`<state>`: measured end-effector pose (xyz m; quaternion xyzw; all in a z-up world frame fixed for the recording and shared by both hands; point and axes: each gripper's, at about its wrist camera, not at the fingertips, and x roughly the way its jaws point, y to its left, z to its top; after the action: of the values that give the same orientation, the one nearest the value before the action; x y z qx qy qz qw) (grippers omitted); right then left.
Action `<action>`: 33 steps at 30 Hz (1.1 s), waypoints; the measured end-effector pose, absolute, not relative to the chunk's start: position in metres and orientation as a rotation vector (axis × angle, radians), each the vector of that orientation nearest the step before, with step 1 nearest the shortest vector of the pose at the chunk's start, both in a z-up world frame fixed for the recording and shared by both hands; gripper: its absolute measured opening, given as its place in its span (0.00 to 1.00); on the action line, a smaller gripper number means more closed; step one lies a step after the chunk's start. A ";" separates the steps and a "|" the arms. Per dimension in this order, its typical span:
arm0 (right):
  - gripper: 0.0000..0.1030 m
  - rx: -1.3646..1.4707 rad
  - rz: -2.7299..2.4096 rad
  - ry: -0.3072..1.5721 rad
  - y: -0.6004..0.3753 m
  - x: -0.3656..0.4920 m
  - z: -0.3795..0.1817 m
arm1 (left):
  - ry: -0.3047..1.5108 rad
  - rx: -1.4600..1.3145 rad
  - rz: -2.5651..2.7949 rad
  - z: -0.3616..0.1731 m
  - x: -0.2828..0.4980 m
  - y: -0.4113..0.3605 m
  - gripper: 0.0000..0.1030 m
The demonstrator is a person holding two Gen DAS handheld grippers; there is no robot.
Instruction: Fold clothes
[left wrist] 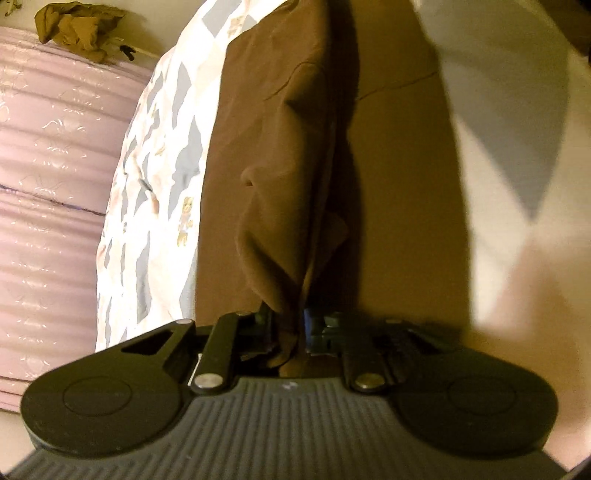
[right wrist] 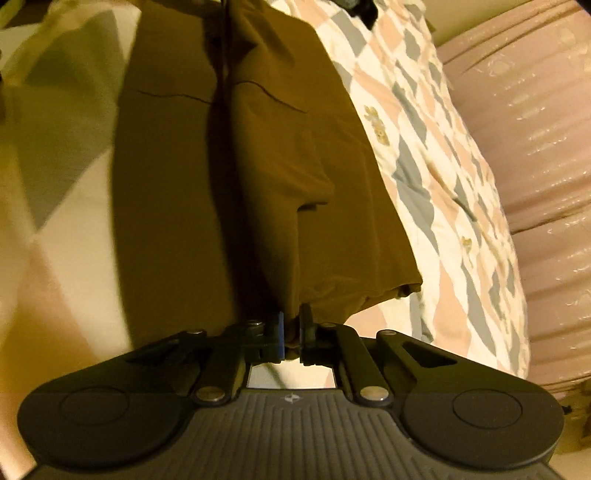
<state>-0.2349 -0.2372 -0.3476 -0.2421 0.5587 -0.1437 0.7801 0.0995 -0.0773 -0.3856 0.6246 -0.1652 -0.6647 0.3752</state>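
Observation:
A brown garment lies stretched over a patterned bedsheet, running away from both cameras. My left gripper is shut on a bunched edge of it, the cloth rising in folds from between the fingers. In the right wrist view the same brown garment lies long and flat, with a seam line across it. My right gripper is shut on its near hem, blue pads pressed to the fabric.
The bedsheet has grey, peach and white diamonds with small bears. A pink quilted mattress side borders the bed. A crumpled olive garment sits on the mattress top at the far left.

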 end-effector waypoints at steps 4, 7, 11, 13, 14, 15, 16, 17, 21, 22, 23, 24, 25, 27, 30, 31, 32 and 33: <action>0.05 -0.490 -0.246 1.212 -0.232 -0.250 -0.341 | -0.422 1.617 -1.707 -0.389 0.082 -0.060 0.11; 0.05 -0.480 -0.211 1.209 -0.226 -0.257 -0.339 | -0.406 1.631 -1.694 -0.394 0.069 -0.044 0.11; 0.05 -0.442 -0.228 1.196 -0.226 -0.258 -0.339 | -0.375 1.638 -1.642 -0.406 0.063 -0.032 0.11; 0.06 -0.436 -0.226 1.206 -0.225 -0.253 -0.344 | -0.338 1.655 -1.630 -0.414 0.060 -0.027 0.14; 0.13 -0.432 -0.222 1.227 -0.225 -0.250 -0.347 | -0.329 1.654 -1.625 -0.416 0.062 -0.027 0.15; 0.17 -0.431 -0.217 1.251 -0.221 -0.245 -0.347 | -0.318 1.654 -1.622 -0.416 0.064 -0.027 0.15; 0.19 -0.439 -0.217 1.259 -0.217 -0.242 -0.344 | -0.298 1.653 -1.622 -0.413 0.066 -0.026 0.17; 0.23 -0.439 -0.221 1.260 -0.216 -0.242 -0.340 | -0.266 1.649 -1.618 -0.406 0.070 -0.025 0.20; 0.34 -0.278 -0.377 1.229 -0.226 -0.251 -0.313 | 0.006 1.571 -1.601 -0.366 0.090 -0.021 0.29; 0.34 -0.202 -0.427 1.191 -0.231 -0.251 -0.301 | 0.095 1.528 -1.598 -0.353 0.094 -0.021 0.28; 0.33 -0.109 -0.471 1.131 -0.235 -0.250 -0.287 | 0.204 1.436 -1.604 -0.337 0.097 -0.024 0.24; 0.28 -0.022 -0.504 1.060 -0.236 -0.247 -0.274 | 0.290 1.329 -1.618 -0.322 0.097 -0.028 0.21; 0.25 0.054 -0.522 0.992 -0.237 -0.242 -0.266 | 0.345 1.215 -1.634 -0.309 0.096 -0.030 0.20; 0.23 0.153 -0.530 0.894 -0.236 -0.221 -0.264 | 0.381 1.044 -1.651 -0.298 0.085 -0.057 0.20; 0.19 0.194 -0.525 0.853 -0.234 -0.181 -0.286 | 0.402 0.973 -1.665 -0.317 0.063 -0.105 0.19; 0.18 0.207 -0.527 0.864 -0.236 -0.171 -0.300 | 0.420 0.974 -1.673 -0.330 0.060 -0.118 0.19; 0.17 0.217 -0.535 0.886 -0.234 -0.164 -0.314 | 0.444 0.993 -1.669 -0.346 0.061 -0.126 0.18; 0.15 0.223 -0.544 0.915 -0.234 -0.167 -0.332 | 0.466 1.008 -1.665 -0.361 0.062 -0.130 0.20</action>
<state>-0.1670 -0.2343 -0.3321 0.1062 0.4352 -0.2588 0.8558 0.0621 -0.1297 -0.3610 0.4241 0.1959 -0.7004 0.5396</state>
